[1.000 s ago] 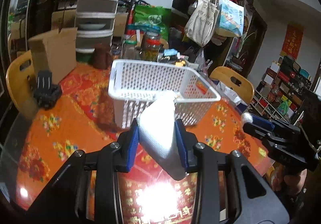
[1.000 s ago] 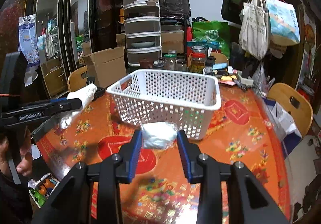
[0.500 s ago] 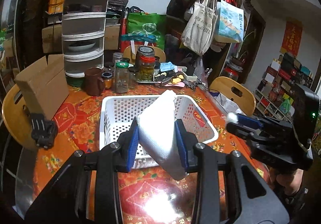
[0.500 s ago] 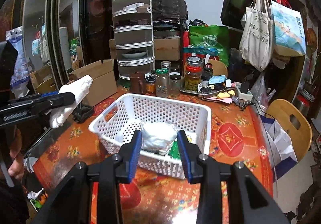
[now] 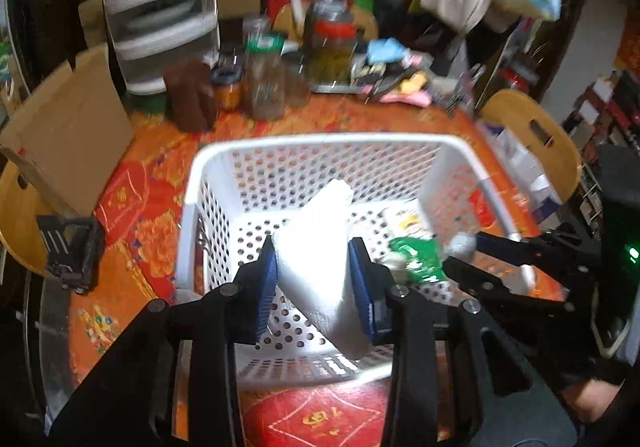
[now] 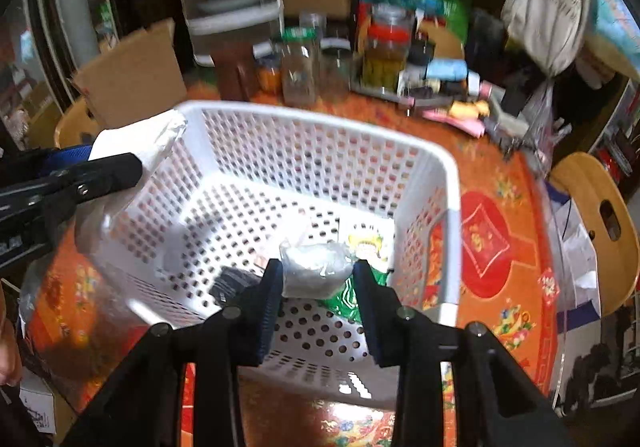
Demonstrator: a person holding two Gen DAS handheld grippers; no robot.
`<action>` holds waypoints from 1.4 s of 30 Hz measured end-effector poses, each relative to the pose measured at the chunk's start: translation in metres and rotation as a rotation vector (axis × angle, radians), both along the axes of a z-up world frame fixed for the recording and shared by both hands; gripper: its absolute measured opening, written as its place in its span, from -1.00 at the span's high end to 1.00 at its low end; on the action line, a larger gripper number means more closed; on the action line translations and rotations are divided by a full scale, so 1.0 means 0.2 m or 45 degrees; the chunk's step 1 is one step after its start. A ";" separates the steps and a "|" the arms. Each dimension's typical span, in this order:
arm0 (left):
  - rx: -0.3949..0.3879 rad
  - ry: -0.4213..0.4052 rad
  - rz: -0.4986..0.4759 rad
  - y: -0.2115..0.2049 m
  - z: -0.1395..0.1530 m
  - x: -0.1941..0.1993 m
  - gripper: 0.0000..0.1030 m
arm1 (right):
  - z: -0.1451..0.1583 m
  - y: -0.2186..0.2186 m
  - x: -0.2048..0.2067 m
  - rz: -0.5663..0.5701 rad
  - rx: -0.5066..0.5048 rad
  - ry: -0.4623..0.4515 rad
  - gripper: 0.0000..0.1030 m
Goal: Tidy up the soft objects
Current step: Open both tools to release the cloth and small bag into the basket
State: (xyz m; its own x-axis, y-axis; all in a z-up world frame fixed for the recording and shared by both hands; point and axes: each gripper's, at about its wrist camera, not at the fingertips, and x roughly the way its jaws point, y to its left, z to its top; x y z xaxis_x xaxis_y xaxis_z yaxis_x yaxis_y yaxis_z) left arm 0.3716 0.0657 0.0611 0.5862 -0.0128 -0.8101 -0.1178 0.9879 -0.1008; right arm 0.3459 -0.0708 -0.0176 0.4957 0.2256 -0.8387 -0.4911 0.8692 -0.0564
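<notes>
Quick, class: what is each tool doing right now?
Left tool: shut on the white foam block.
Right tool: shut on the clear-wrapped white bundle.

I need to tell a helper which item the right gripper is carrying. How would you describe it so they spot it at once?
Find the white perforated basket on the orange tablecloth. Over its near right corner, the right gripper pinches a small clear bag of white stuffing, crinkly and rounded, unlike the flat green packet beneath it.
</notes>
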 end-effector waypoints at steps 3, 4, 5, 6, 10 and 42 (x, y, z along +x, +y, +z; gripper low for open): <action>0.020 0.063 -0.004 0.00 -0.12 0.10 0.37 | -0.07 0.03 0.06 -0.015 -0.047 0.042 0.31; 0.020 0.076 -0.003 0.00 -0.15 0.12 0.37 | -0.07 0.04 0.07 -0.016 -0.053 0.050 0.31; 0.021 0.088 0.000 0.01 -0.17 0.14 0.37 | -0.08 0.05 0.08 -0.016 -0.061 0.062 0.31; 0.020 0.100 0.004 0.02 -0.20 0.15 0.37 | -0.10 0.06 0.09 -0.013 -0.079 0.070 0.31; 0.020 0.143 0.026 0.06 -0.29 0.22 0.37 | -0.15 0.09 0.11 -0.009 -0.124 0.092 0.31; -0.012 0.047 -0.029 0.02 -0.24 0.13 -0.98 | -0.02 -0.04 -0.01 -0.008 0.049 0.011 -0.81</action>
